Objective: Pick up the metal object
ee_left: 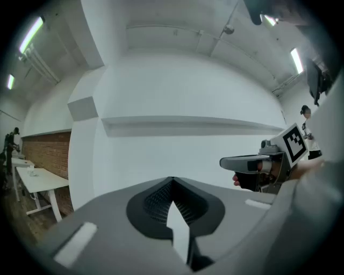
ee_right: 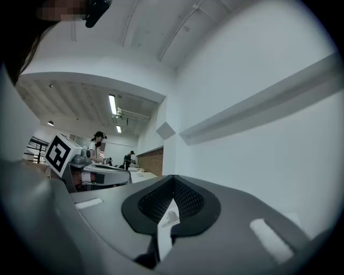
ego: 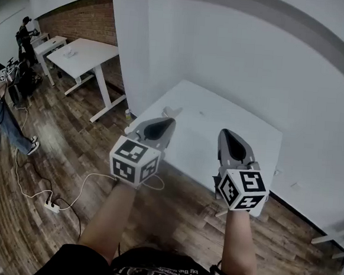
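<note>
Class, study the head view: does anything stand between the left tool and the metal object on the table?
Nothing visible does. The metal object lies on the table just beyond the left tool, whose jaws are shut.

White table (ego: pixel 210 107) against a white wall (ego: pixel 244 50), second white desk (ego: pixel 87 53) near a brick wall (ego: pixel 80 17), wooden floor (ego: pixel 46 154), power strip (ego: pixel 51 206) on it

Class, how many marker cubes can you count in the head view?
2. One marker cube sits on the left gripper, the other on the right gripper; none seems hidden.
</note>
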{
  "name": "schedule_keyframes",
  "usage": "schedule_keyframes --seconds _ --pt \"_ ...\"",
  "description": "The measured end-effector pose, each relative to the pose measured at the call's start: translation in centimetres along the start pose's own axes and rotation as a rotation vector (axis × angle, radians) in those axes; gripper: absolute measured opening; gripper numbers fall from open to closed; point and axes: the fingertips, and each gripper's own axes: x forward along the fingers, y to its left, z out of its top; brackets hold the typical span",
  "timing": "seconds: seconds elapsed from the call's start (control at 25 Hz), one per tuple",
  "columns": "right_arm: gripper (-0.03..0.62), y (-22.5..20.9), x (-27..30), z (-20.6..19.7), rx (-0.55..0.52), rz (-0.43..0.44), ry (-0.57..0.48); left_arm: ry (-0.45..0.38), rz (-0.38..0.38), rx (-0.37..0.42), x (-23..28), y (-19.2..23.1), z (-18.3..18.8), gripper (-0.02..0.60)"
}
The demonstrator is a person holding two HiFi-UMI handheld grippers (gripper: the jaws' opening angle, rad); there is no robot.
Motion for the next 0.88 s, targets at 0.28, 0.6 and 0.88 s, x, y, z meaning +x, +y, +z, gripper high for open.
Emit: schedule_keyframes --seconds 0.28,0.6,0.88 --pt "0.011 -1.4 0.2 -0.5 -0.005 0.034 0.006 0.016 0.044 -0.013 1.0 -0.3 -1.1 -0.005" --pt "0.011 -1.6 3.7 -1.9 0.004 0.063 -0.003 0.040 0.089 -0.030 2.2 3.0 -3.0 -0.005" --pt "0.012 -4.0 11.6 -3.5 0.008 0.042 0.001 0.060 0.065 -0.024 8.3 9.1 -4.5 -0.005"
